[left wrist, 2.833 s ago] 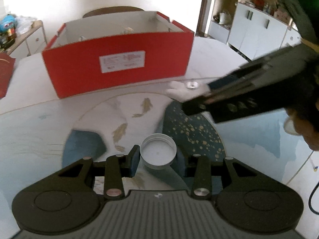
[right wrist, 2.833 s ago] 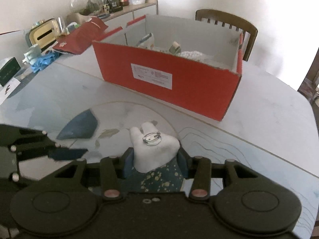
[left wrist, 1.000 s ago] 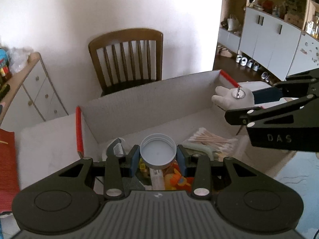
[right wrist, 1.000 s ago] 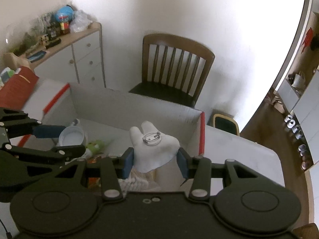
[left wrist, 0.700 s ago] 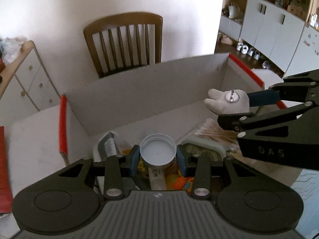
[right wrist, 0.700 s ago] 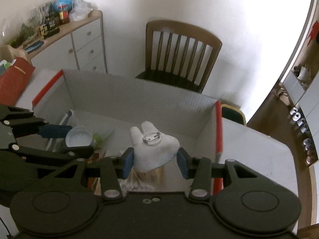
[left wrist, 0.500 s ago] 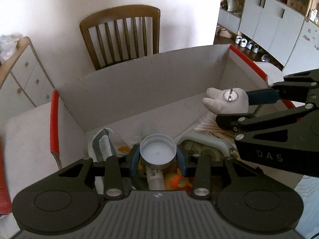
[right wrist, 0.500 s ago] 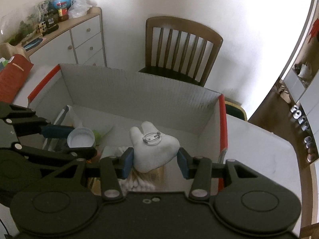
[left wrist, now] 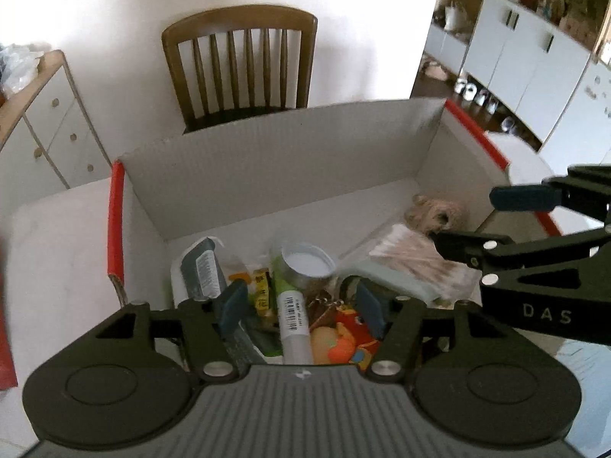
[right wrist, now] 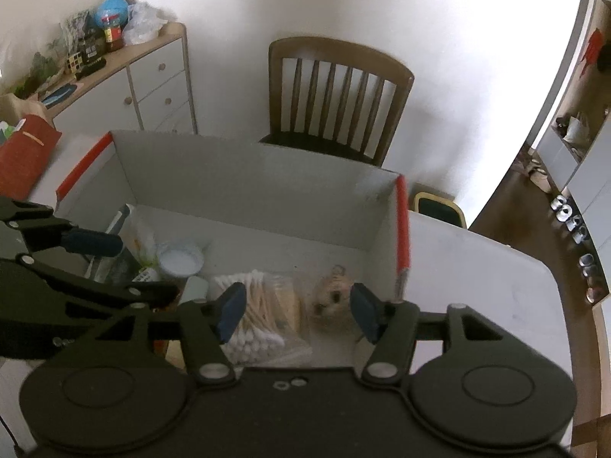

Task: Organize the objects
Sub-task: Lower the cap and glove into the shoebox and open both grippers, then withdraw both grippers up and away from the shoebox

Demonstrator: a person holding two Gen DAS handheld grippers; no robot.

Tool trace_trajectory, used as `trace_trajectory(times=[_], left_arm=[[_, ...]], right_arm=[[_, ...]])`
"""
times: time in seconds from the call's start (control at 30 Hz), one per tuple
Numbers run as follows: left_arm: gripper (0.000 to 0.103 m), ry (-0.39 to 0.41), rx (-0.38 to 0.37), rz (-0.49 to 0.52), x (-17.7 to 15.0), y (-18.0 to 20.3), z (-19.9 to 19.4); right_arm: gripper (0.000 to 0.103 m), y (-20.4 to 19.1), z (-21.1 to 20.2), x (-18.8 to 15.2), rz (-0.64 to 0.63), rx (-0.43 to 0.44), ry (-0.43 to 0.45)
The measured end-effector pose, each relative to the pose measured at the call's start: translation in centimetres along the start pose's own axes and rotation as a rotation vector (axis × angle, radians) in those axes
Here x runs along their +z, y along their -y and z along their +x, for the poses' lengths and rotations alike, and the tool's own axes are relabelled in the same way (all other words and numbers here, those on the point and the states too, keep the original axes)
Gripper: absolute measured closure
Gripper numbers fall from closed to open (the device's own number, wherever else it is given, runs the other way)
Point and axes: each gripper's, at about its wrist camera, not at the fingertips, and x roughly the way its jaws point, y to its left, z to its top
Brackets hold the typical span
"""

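Both grippers hover over the open red cardboard box (left wrist: 115, 206) (right wrist: 401, 225). My left gripper (left wrist: 299, 303) is open and empty; the white jar lid (left wrist: 307, 261) lies in the box just beyond its fingers, and also shows in the right wrist view (right wrist: 180, 257). My right gripper (right wrist: 298, 311) is open and empty. Below it lie a small plush toy (right wrist: 332, 294) and a bag of cotton swabs (right wrist: 263, 305), both also seen in the left wrist view, the toy (left wrist: 435, 215) and the swabs (left wrist: 412, 252). The right gripper (left wrist: 496, 221) shows at the right of the left wrist view.
The box holds several items: a white tube (left wrist: 294, 324), a grey pouch (left wrist: 200, 271), an orange toy (left wrist: 343, 339). A wooden chair (left wrist: 240, 61) stands behind the table (right wrist: 477, 267). A sideboard (right wrist: 145, 87) is at the left.
Both grippers have opened. The white lid has dropped from the left gripper into the box, and the white plush piece with the ring has left the right gripper.
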Motion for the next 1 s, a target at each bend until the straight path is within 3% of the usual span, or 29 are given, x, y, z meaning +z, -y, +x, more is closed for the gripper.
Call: trace_trajectory(times=[0.67,0.9,1.0], left_arm=[[0.04,0.134,-0.07,-0.002,-2.0,2.6,-8.6],[0.04,0.185,-0.057,-0.002,-3.7,3.1,-11.8],[0.039,0.206,-0.052,-0.007,-4.5,3.2,-13.0]], right_arm=[[0.04,0.4,-9.1,-1.8,-0.047,0.047,0.125],[0.04,0.5,-12.5,-3.0,-0.048,0.093,0.181],[0.033,0.6,-13.5,-3.7,-0.048,0.112,0.198]])
